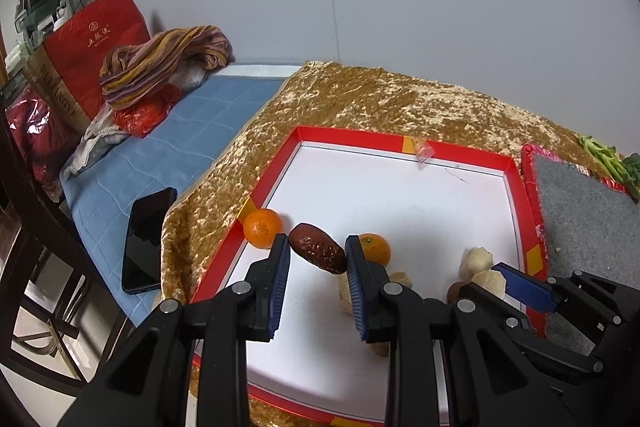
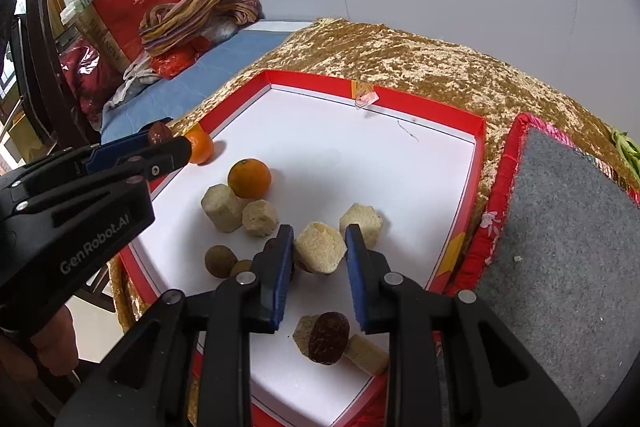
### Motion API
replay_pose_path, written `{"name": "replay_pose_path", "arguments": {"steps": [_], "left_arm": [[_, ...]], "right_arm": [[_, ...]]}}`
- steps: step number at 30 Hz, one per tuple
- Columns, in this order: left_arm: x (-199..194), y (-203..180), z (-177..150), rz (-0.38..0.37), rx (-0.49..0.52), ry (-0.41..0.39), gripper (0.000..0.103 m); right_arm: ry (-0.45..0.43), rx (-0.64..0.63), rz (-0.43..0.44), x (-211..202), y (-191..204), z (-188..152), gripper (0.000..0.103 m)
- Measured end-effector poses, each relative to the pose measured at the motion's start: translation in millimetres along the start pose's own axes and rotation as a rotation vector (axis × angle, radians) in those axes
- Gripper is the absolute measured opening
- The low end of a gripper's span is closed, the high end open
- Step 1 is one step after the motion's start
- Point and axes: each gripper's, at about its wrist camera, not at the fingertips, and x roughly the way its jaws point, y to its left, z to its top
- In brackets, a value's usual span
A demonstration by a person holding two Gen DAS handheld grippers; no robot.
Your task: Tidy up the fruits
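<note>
The left tongs clamp a dark red date between their blue pads, held above the white floor of a red-rimmed tray. In the right view those tongs enter from the left and only the date's tip shows, at. The right tongs close on a pale sugarcane chunk; from the left view they are mostly cut off at the lower right, and the grip cannot be made out there.

Left of the left tongs sits an orange; a second orange is half hidden behind the right pad. The right view shows more: two cane pieces beside that second orange, another piece beyond the right tongs, brown longans to their left, and a second date lying on cane under the jaws.

The tray rests on a gold crushed-velvet cloth. A grey mat lies right of the tray. Left of the left tongs a phone lies on a blue quilt, with a striped scarf and a red bag by a pale wall.
</note>
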Motion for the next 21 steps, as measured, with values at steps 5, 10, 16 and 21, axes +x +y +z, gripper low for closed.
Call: {"name": "replay_pose_path", "arguments": {"steps": [5,10,16,21], "left_arm": [[2,2,1,0.014,-0.013,0.009,0.029],[-1,0,3,0.021,-0.004,0.001,0.039],[-24,-5,9,0.042,-0.012,-0.093,0.081],[-46,-8,13,0.023,-0.037,-0.150,0.082]], "right_arm": [[0.012,0.005,-0.014,1,-1,0,0.045],[-0.035,0.031,-0.006,-12,-6,4,0.050],[-0.104,0.058,-0.041,-37,-18,6,0.052],[-0.155,0.045,-0.096,-65,-25,4,0.055]]}}
